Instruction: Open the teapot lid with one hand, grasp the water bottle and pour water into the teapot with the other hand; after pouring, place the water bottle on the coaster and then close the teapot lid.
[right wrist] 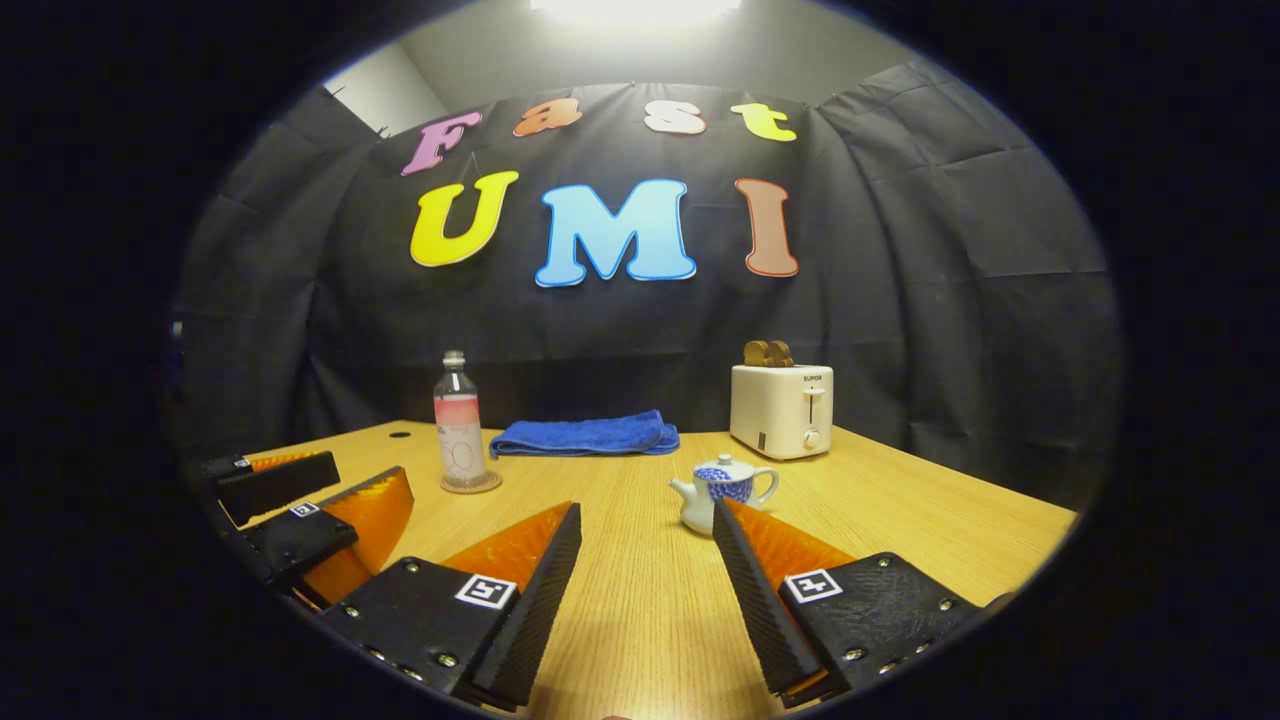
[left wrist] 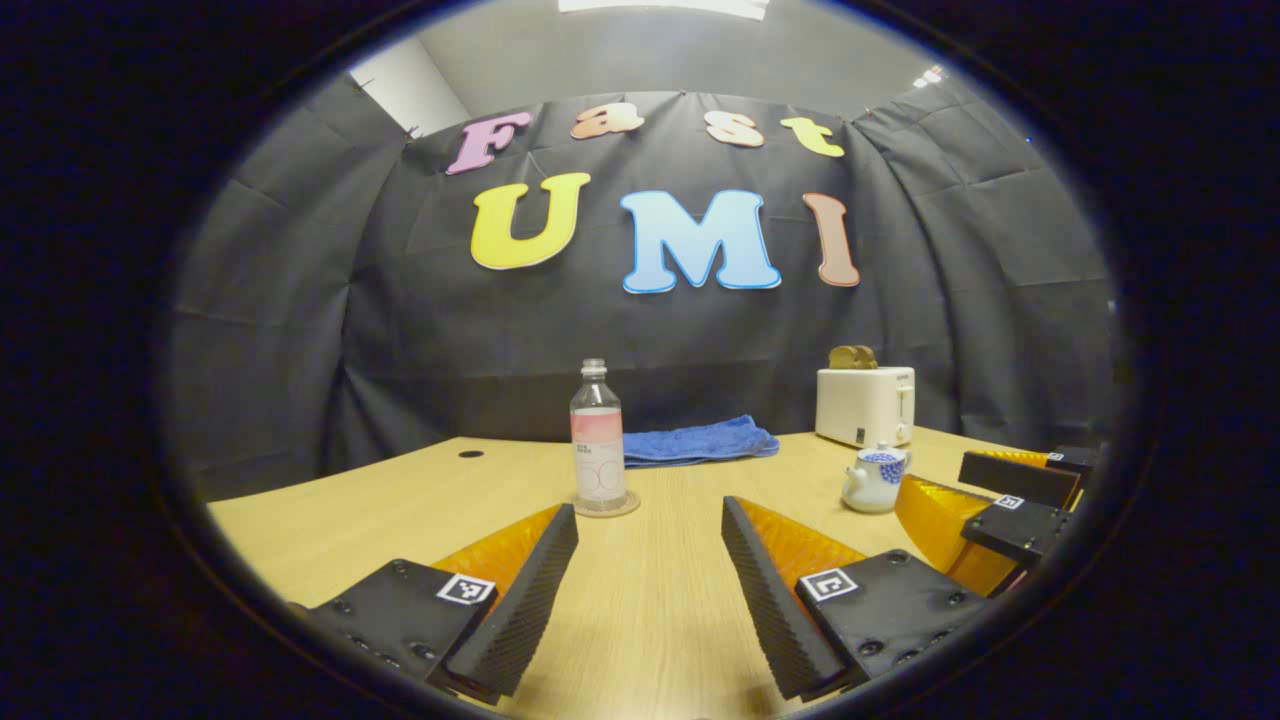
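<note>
A clear water bottle (left wrist: 598, 437) with a pink label and no cap stands upright on a round coaster (left wrist: 607, 508) mid-table; the bottle (right wrist: 459, 425) and coaster (right wrist: 471, 485) also show in the right gripper view. A small white teapot (left wrist: 874, 480) with a blue pattern sits to its right with its lid on; the teapot (right wrist: 722, 493) lies just beyond the right gripper's tips. My left gripper (left wrist: 650, 522) is open, short of the bottle, nothing between its fingers. My right gripper (right wrist: 647, 518) is open too, and empty. Each gripper shows at the edge of the other's view.
A folded blue towel (left wrist: 700, 441) lies at the back of the wooden table (left wrist: 650, 600) against the booth wall. A white toaster (left wrist: 865, 405) with bread slices in it stands at the back right. A small dark hole (left wrist: 470, 454) marks the table's far left.
</note>
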Available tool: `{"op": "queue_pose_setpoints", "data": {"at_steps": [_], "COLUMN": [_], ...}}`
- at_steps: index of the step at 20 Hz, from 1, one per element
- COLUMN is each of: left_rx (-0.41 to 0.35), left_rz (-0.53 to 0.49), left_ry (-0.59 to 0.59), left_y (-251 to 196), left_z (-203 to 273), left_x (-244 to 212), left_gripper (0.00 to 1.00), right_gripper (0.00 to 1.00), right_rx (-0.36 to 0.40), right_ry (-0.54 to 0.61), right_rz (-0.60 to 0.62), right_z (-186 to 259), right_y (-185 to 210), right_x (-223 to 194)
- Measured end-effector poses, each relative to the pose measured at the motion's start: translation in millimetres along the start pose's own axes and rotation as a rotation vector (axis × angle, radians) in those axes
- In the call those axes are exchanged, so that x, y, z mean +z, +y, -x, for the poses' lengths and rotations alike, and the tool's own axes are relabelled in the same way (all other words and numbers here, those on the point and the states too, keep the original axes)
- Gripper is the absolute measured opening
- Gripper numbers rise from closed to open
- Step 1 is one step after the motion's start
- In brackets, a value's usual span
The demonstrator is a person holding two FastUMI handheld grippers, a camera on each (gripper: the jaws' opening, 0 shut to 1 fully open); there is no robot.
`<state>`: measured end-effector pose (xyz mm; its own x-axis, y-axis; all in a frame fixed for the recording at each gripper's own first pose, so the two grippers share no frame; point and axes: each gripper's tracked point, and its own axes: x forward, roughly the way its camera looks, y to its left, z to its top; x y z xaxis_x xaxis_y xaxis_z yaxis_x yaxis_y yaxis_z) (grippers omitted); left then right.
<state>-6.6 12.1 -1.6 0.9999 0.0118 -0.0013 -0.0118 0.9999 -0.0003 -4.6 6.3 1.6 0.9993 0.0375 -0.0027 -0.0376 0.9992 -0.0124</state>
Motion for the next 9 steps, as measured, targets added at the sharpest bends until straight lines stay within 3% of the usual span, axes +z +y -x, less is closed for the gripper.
{"op": "queue_pose_setpoints", "data": {"at_steps": [9], "left_rx": [-0.024], "left_rz": [0.002], "left_ry": [0.000], "left_y": [-7.6], "left_z": [0.8], "left_x": [-1.9], "left_gripper": [1.00], "right_gripper": [0.81], "right_rx": [0.027], "right_ry": [-0.006], "right_rz": [-0.008], "right_z": [-3.0], "right_y": [6.7], "right_x": [0.0]}}
